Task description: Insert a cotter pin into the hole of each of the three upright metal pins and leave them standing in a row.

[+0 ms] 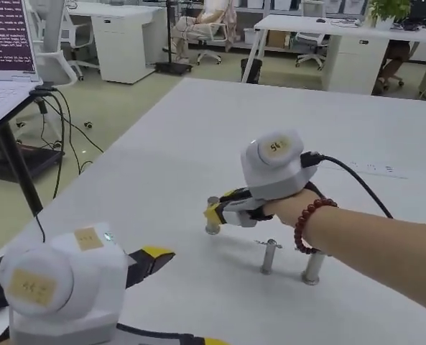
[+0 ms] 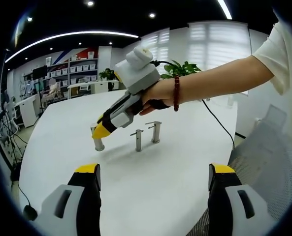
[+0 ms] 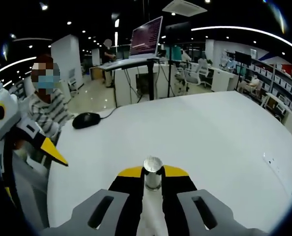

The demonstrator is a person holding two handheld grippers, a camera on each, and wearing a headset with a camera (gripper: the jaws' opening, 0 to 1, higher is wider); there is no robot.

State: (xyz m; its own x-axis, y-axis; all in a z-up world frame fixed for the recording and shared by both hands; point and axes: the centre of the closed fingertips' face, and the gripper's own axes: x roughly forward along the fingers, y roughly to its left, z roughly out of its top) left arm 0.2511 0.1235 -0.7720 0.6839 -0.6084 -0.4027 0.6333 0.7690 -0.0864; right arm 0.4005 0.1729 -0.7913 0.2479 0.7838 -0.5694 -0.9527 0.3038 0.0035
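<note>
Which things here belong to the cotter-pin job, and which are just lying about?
Job: metal pin, held by right gripper; middle pin and end pin, with cotter pins through them; open left gripper.
Lying about: mouse; laptop.

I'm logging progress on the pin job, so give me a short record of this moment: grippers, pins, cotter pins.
right gripper: shut on end pin
left gripper: open, holding nothing
end pin: upright on table, no cotter pin seen
middle pin: upright, cotter pin across its top
third pin: upright, second cotter pin across its top
</note>
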